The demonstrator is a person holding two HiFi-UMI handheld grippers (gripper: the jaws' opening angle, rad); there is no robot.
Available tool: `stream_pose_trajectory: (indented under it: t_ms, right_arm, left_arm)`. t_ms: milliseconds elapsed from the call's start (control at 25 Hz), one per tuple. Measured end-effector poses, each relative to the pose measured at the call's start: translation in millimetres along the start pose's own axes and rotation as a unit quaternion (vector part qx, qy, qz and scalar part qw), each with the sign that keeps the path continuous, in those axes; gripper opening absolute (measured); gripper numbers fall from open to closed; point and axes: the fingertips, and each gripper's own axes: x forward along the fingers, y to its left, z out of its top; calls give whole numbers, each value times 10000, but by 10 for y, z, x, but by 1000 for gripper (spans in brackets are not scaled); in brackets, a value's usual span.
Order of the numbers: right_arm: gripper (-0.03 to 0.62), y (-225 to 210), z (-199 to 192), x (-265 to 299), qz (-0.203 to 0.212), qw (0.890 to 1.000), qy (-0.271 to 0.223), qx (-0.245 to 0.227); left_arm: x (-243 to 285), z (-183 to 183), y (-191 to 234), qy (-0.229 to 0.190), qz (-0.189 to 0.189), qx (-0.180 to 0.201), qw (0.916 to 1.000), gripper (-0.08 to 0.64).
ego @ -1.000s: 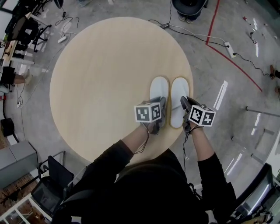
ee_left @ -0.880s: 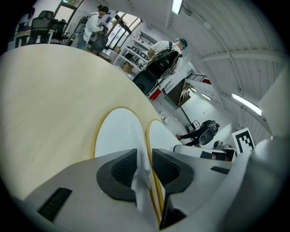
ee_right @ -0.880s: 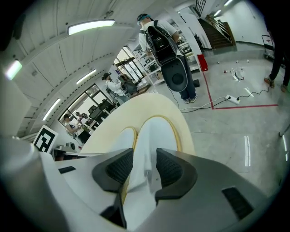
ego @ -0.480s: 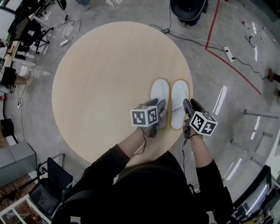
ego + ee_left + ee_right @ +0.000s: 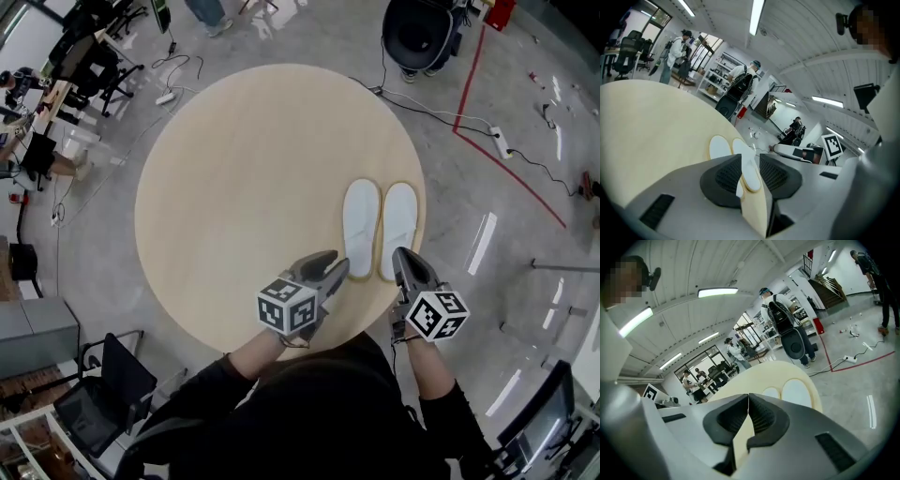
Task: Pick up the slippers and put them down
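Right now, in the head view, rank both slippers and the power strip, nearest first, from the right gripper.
Right gripper, jaws just closed on nothing:
1. right slipper, just ahead
2. left slipper, beside it
3. power strip, floor, far right

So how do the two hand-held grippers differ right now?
Left hand-held gripper: jaws apart, just opened, then eased in; it angles toward the white slippers. Right hand-held gripper: jaws together, just closed; it points straight ahead. Both are empty, clear of the slippers on the table.
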Motion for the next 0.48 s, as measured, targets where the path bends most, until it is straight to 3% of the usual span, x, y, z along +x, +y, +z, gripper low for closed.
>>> stream_pose_trajectory:
  t_ms: [120, 200, 320, 480]
  right_arm:
    - [14, 461, -57, -145, 426, 9987, -27, -281]
    - [14, 791, -91, -221, 655, 9965, -24, -522]
    - [14, 1281, -124, -270, 813, 9926, -84, -895]
    - [15, 1952, -273, -250, 1084, 9882, -138, -1069]
  left_arm:
    - [-415, -60, -249, -237, -499, 282, 9981, 30]
    - [-671, -28, -386, -439, -797, 455, 9948, 21]
    - [-1031, 101, -353, -712, -535, 601, 9942, 23]
    - [-1560, 140, -153, -1035, -245, 364, 9937, 23]
